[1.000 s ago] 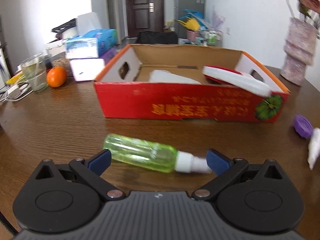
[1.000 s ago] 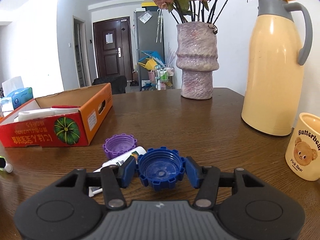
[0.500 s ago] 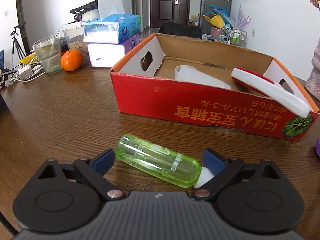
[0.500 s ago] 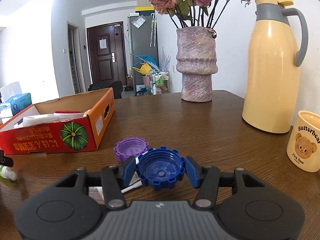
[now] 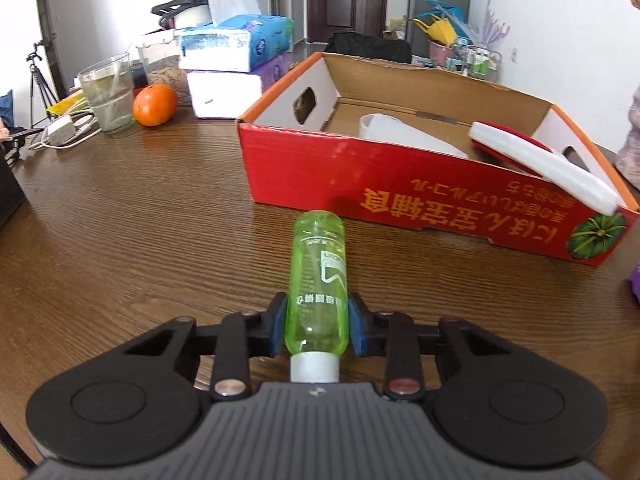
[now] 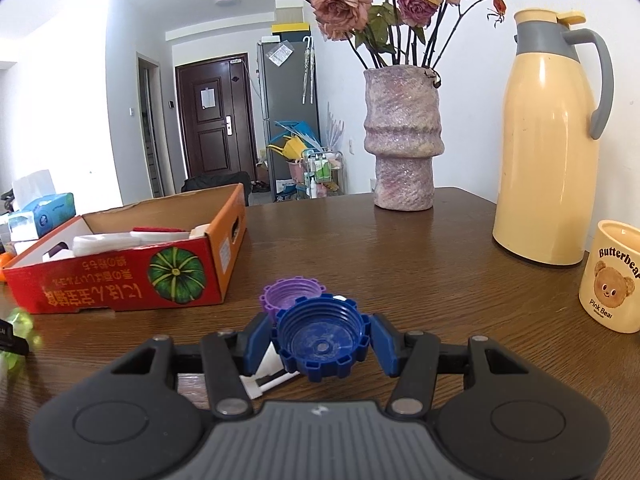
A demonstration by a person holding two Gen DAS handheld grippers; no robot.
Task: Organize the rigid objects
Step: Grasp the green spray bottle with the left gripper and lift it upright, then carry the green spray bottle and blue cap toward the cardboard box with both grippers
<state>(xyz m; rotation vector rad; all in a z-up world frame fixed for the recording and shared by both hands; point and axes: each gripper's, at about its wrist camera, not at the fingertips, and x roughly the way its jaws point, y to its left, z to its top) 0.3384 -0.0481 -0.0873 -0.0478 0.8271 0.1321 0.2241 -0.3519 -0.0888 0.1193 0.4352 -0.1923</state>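
My left gripper (image 5: 317, 330) is shut on a green bottle (image 5: 319, 276) with a white cap, which points away toward the red cardboard box (image 5: 420, 196). The box holds a white cup (image 5: 404, 134) and a white and red item (image 5: 536, 162). My right gripper (image 6: 320, 338) is shut on a blue cap (image 6: 322, 336), held a little above the table. A purple cap (image 6: 291, 293) and a white tube (image 6: 264, 376) lie just beyond and beneath it. The box also shows at the left of the right wrist view (image 6: 132, 276).
Orange (image 5: 155, 105), glass (image 5: 108, 94) and tissue boxes (image 5: 232, 64) stand at the far left. A vase of dried roses (image 6: 404, 140), a yellow thermos (image 6: 548, 140) and a bear mug (image 6: 612, 276) stand on the right of the wooden table (image 6: 400, 256).
My left gripper has closed on the green bottle, which turned from lying crosswise to pointing away. My right gripper has risen slightly with the blue cap.
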